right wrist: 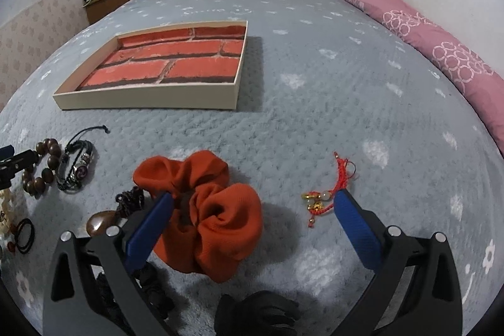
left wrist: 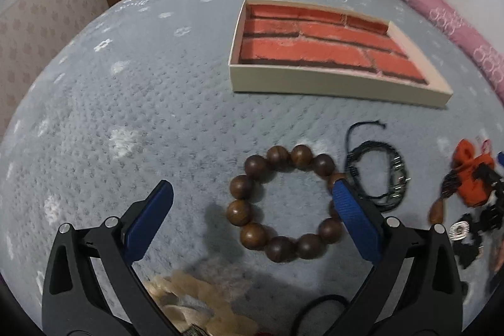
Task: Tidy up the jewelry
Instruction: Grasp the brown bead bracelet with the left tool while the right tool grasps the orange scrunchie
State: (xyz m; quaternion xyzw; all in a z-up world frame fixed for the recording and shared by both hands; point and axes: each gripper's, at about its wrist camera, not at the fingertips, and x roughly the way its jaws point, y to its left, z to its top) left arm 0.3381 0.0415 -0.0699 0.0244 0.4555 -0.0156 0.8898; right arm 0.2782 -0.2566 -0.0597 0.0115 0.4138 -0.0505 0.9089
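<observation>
Both the left gripper (left wrist: 252, 194) and right gripper (right wrist: 253, 203) gape wide, holding nothing. The wooden bead bracelet (left wrist: 285, 203) lies mid-bed between the left fingers, short of the empty tray (left wrist: 330, 81). Pickup seems underway; next, lower and close on the beads.

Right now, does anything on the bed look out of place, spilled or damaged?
Nothing looks damaged. The tray with the brick-pattern lining holds nothing, while the jewelry lies loose on the blanket: wooden bead bracelet, black cord bracelet, orange scrunchie, red charm cord. Both grippers, left and right, are open.
</observation>
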